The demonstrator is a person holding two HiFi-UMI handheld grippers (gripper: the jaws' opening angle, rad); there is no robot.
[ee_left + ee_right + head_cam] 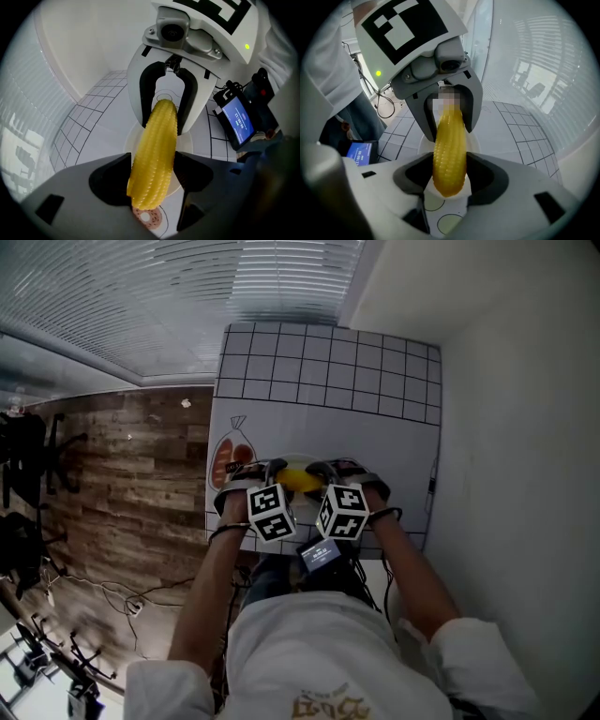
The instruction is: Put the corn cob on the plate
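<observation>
L tongs [153, 165] and R tongs [450, 165] are both clamping corn cob [157, 140], one per end, holding it directly over plate [132, 143], approx. centred, on gridded worktop [375, 427].

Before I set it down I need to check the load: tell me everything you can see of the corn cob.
The corn cob is bright yellow, with neat rows of glossy kernels, plastic-looking, whole and tapered. It spans between the two grippers: the left tongs clamp one end, the right tongs the other. It hangs over the white plate; whether it touches the plate cannot be told.
</observation>
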